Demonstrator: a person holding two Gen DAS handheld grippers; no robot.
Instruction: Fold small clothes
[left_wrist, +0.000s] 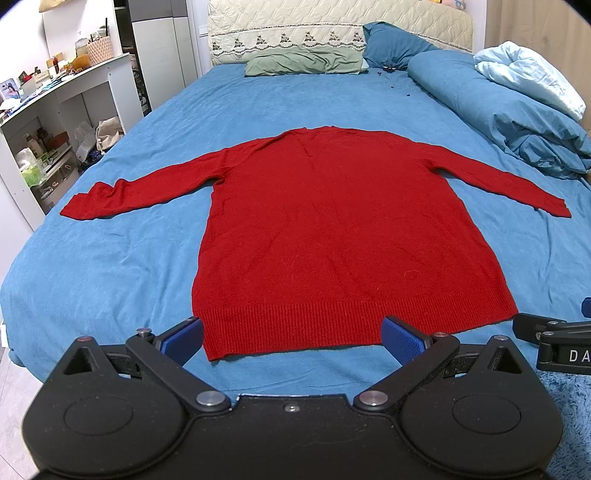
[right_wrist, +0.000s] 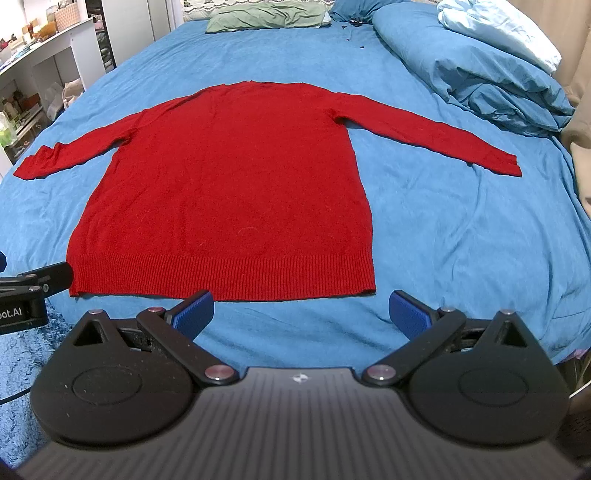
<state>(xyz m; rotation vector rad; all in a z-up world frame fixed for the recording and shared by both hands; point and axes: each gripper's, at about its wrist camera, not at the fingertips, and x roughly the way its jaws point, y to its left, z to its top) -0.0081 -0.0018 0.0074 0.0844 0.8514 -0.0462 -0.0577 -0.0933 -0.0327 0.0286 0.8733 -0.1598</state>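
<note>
On the far left stood a white shelving unit (left_wrist: 70, 110) crowded with small bottles and boxes, just beside the bed's edge. The left sleeve (left_wrist: 140, 192) of the red sweater (left_wrist: 332, 229) reached toward that edge, its cuff slightly rumpled. The sweater itself lay flat and face-down-or-up (which, I could not tell) in the middle of the blue bedsheet (left_wrist: 110, 277), both sleeves spread, the ribbed hem (left_wrist: 295, 325) nearest the grippers.

The left gripper (left_wrist: 291, 336) hovered at the hem with its jaws spread wide, holding nothing; its blue pads sat to either side of the hem's left half. The right gripper (right_wrist: 301, 312) hung just short of the hem's right corner, likewise wide open and empty. No fold appeared to have been made yet.

The main risk I judged: the knit looked soft, stretchy and thin, so a pinch might catch only the top layer, or take the bedsheet with it, since the sheet was loose and creased. Uneven lifts by the two grippers would likely skew the fold. The ribbed band seemed the firmest place to grip.

To the right, the right sleeve (right_wrist: 443, 140) ran toward a bunched blue duvet (right_wrist: 472, 74), puffy and well apart from the sweater's body, though near the cuff.
</note>
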